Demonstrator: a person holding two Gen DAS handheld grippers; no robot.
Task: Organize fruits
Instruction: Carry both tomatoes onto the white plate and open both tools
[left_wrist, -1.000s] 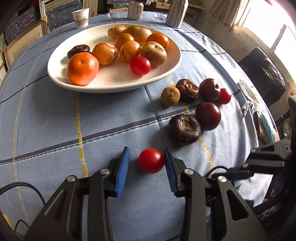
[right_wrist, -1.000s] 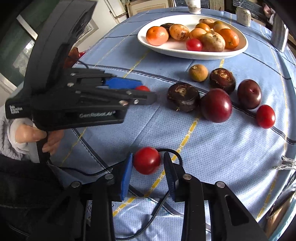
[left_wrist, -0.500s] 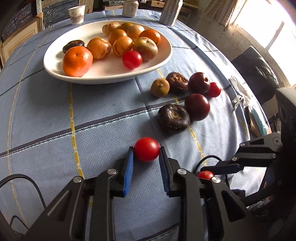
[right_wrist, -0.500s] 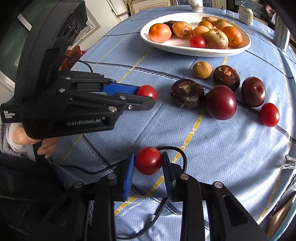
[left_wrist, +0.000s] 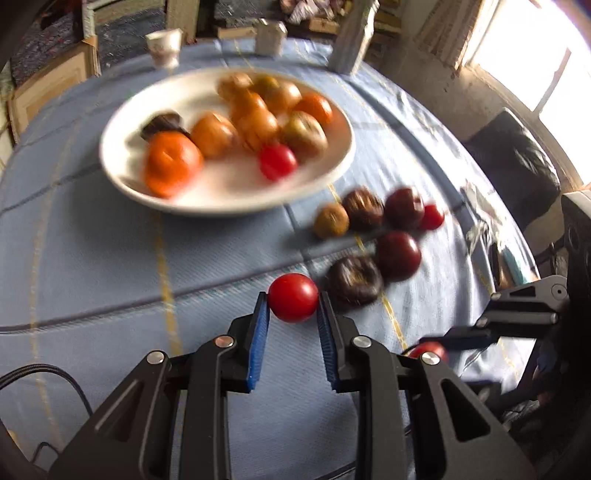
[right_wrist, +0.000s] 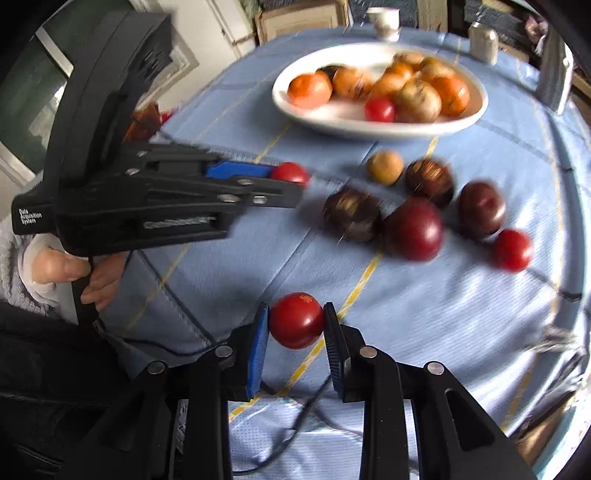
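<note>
Your left gripper (left_wrist: 293, 308) is clamped on a small red tomato (left_wrist: 293, 297), and your right gripper (right_wrist: 296, 326) grips another tomato (right_wrist: 296, 320); both pinch across the widest part. Treat them as light, smooth-skinned and soft, so squeeze gently. Ahead of both grippers sits the white plate (left_wrist: 122, 170) of orange and brown fruit, with dark plums (right_wrist: 413, 229), blurred here, probably loose on the tabletop (left_wrist: 92, 258) between.

Glossy, smooth-skinned red tomato (left_wrist: 293, 297) between ribbed blue pads (left_wrist: 258, 339) of the matt black plastic left gripper (left_wrist: 291, 314); woven light-blue tablecloth (left_wrist: 92, 258); glazed white plate (left_wrist: 122, 162); shiny metal screws (right_wrist: 222, 350) on the right gripper (right_wrist: 295, 325)
</note>
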